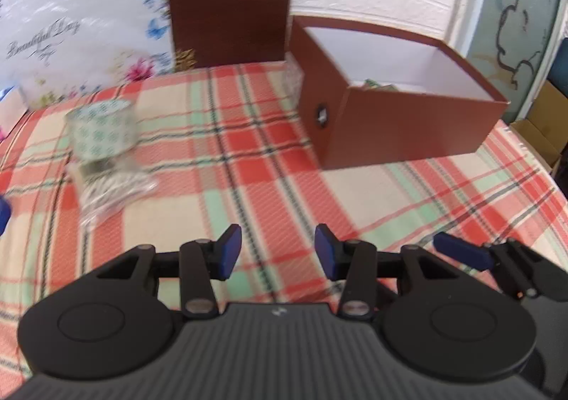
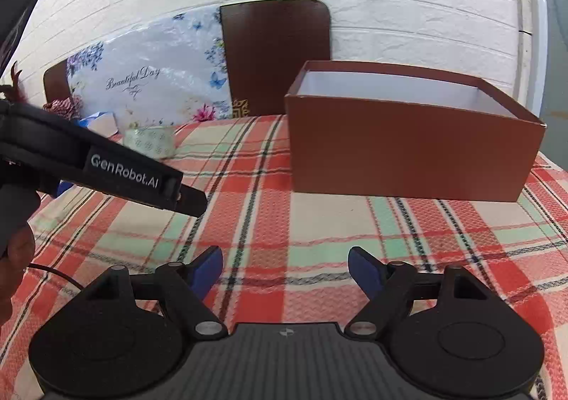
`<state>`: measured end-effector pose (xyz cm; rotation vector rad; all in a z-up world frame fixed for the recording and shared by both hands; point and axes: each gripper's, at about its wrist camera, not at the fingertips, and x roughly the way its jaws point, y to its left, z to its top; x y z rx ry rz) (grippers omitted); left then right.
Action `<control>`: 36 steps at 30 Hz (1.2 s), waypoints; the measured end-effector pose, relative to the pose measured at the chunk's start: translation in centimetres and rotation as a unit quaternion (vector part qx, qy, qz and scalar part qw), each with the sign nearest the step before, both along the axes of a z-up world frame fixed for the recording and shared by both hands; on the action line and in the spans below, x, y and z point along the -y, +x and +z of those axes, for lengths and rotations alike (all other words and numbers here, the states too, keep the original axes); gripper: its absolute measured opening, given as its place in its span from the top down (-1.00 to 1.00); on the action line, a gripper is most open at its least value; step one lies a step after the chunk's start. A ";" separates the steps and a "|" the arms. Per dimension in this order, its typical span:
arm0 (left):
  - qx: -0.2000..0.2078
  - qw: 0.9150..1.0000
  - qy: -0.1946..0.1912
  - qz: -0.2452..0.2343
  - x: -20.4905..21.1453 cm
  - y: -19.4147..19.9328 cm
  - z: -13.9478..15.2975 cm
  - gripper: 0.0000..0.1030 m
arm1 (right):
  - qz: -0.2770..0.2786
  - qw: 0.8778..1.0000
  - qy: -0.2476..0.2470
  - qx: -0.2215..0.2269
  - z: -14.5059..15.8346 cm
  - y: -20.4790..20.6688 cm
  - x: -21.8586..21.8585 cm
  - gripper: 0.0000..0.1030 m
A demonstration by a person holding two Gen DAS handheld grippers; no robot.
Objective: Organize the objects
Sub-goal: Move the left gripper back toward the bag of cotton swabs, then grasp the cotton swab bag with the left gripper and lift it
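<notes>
My left gripper (image 1: 278, 252) hangs open and empty over the plaid bench (image 1: 269, 187), the patterned tape roll (image 1: 101, 130) at upper left, nearer it than my open right gripper (image 2: 285, 272).

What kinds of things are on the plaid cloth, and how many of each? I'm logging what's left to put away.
Open brown box: 1
Patterned tape roll: 1
Clear plastic packet in front of the roll: 1
Total: 3
Something small and greenish lies inside the box; too hidden to name, so not counted.
</notes>
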<state>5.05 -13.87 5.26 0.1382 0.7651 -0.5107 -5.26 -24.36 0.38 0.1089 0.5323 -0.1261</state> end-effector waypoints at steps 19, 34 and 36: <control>0.044 0.978 0.047 0.201 -17.9 2.4 -5.2 -0.25 | 0.147 0.986 -0.041 -0.060 -1.3 4.3 -9.6 -0.11; 0.082 0.963 -0.067 0.246 -24.1 2.5 -6.9 -0.62 | 0.168 0.984 -0.046 -0.037 -1.6 19.6 -14.5 -0.32; 0.082 0.963 -0.067 0.246 -24.2 2.5 -6.9 -0.62 | 0.171 0.984 -0.045 -0.033 -1.3 18.8 -14.2 -0.19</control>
